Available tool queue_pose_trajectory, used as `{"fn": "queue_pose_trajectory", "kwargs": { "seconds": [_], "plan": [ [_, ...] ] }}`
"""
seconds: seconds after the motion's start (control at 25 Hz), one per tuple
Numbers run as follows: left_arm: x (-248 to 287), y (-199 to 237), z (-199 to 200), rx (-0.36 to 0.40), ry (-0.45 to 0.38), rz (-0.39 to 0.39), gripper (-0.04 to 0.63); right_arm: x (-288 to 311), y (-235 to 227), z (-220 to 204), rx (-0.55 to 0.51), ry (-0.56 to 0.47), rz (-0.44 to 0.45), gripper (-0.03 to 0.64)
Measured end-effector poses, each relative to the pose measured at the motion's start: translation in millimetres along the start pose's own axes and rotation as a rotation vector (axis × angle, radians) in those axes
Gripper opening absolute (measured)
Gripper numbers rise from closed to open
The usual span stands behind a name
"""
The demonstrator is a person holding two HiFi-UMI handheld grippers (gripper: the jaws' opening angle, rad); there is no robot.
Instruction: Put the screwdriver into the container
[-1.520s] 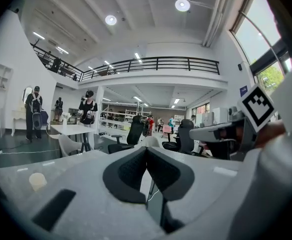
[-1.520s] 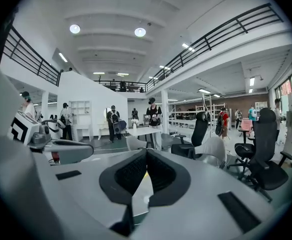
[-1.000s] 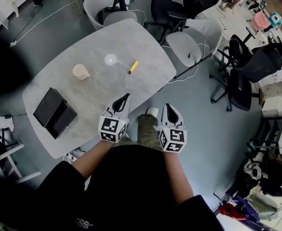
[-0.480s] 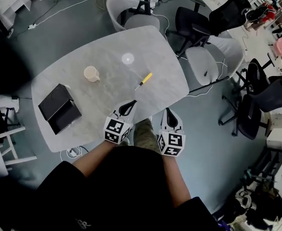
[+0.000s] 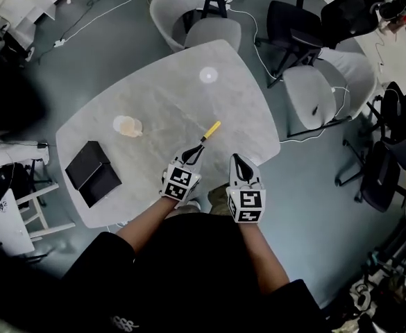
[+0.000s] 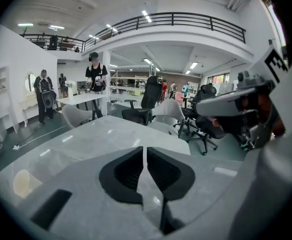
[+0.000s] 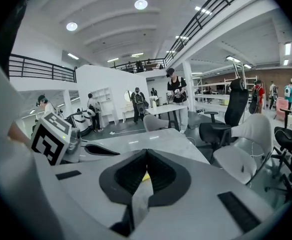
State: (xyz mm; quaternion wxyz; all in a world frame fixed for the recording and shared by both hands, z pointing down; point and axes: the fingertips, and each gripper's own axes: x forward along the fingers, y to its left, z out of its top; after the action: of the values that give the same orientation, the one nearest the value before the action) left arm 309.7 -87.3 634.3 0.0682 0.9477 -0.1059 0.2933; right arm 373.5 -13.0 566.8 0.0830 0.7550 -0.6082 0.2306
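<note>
Grey, stone-patterned table (image 5: 161, 96) fills the head view. Near its left edge lies a black box (image 5: 91, 175), judged the likeliest container (whether its top is open cannot be told). A pale cup (image 5: 128, 125) stands to the right of it, well apart. Further right, the left gripper (image 5: 197, 149) hangs over the near edge, its jaws together with nothing between them. Just beyond its tips lies the screwdriver (image 5: 212, 129). Its long axis runs diagonally, with the dark shaft toward the left gripper and the yellow handle pointing up and to the right. The right gripper (image 5: 237, 158) is near but off to the side, jaws likewise closed and empty. The left gripper is the nearer and almost in line with the tool. It would have to spread its jaws before it could take the shaft, and the box lies well off to its left.
</note>
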Motion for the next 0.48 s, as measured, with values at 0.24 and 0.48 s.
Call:
{"fn": "queue_pose_trajectory", "kwargs": {
  "seconds": [0.24,0.48],
  "plan": [
    [68.9,25.0,-36.9,-0.014,0.192,0.029,0.082,33.2,-53.5,3.1,0.053,0.049,0.011,0.008],
    [115.3,37.7,-77.1,-0.040,0.348,0.048,0.127,57.4,-89.3,-10.0,0.065,0.118,0.054,0.008]
  ]
}}
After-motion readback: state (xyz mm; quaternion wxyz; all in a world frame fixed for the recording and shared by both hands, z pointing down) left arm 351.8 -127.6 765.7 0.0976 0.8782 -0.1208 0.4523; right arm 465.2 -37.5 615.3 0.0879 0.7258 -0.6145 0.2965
